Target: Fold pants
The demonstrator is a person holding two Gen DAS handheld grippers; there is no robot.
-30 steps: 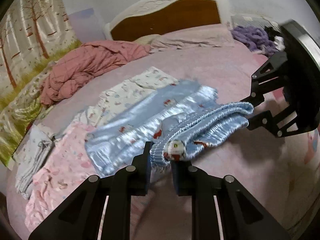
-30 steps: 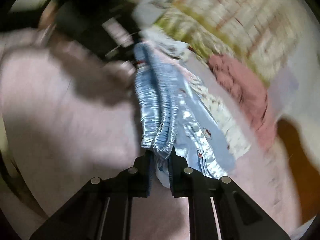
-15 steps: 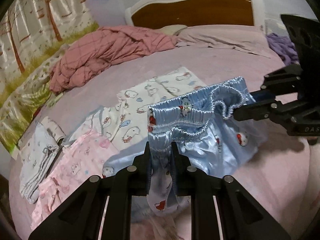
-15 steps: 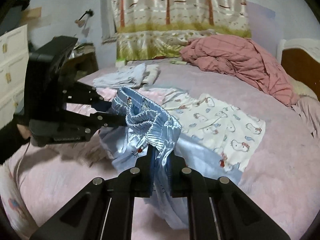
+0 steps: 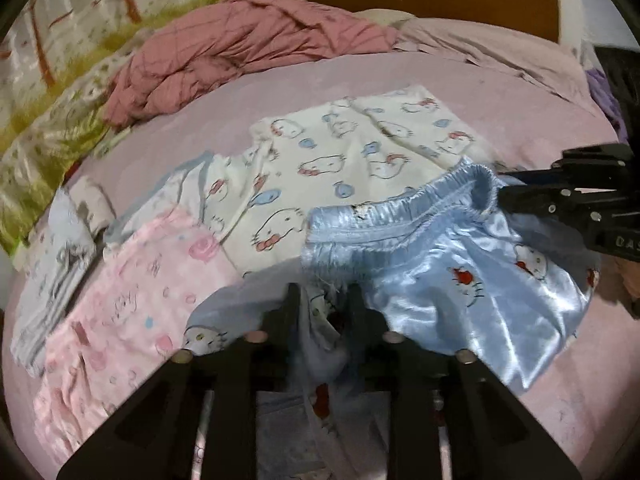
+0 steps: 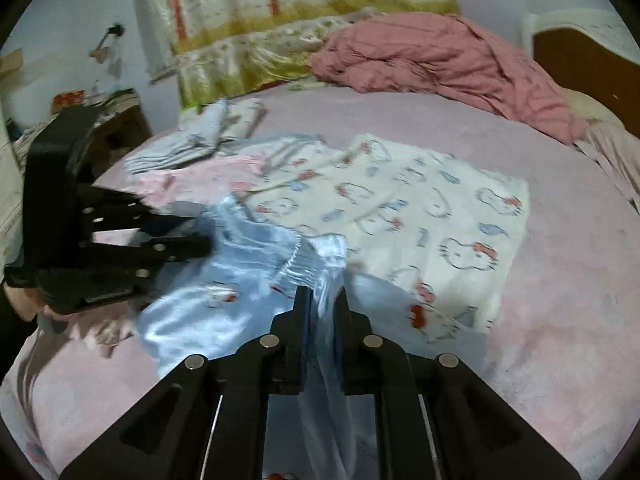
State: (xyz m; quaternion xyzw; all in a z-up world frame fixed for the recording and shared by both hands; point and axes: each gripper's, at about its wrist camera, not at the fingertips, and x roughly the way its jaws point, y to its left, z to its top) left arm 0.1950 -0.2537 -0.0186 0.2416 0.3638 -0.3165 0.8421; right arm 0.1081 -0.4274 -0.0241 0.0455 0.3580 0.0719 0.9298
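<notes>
While the blue pants (image 5: 460,276) lay on the bed (image 5: 304,92) just in front of the white pants (image 5: 340,160), the left gripper (image 5: 322,300) had just been opening, waistband loose between its jaws; the right gripper (image 6: 322,300) pinched the waistband's other end.

The blue pants (image 5: 472,280) are blurry where they hang between the left gripper (image 5: 322,308) fingers, low in the middle of the left picture. You cannot tell if the fingers press the cloth.

The right gripper (image 5: 560,208) is cut off by the right edge there.

In the right picture, the left gripper (image 6: 200,236) is smeared. The nightstand (image 6: 120,120) things in the upper left are too small to make out.
</notes>
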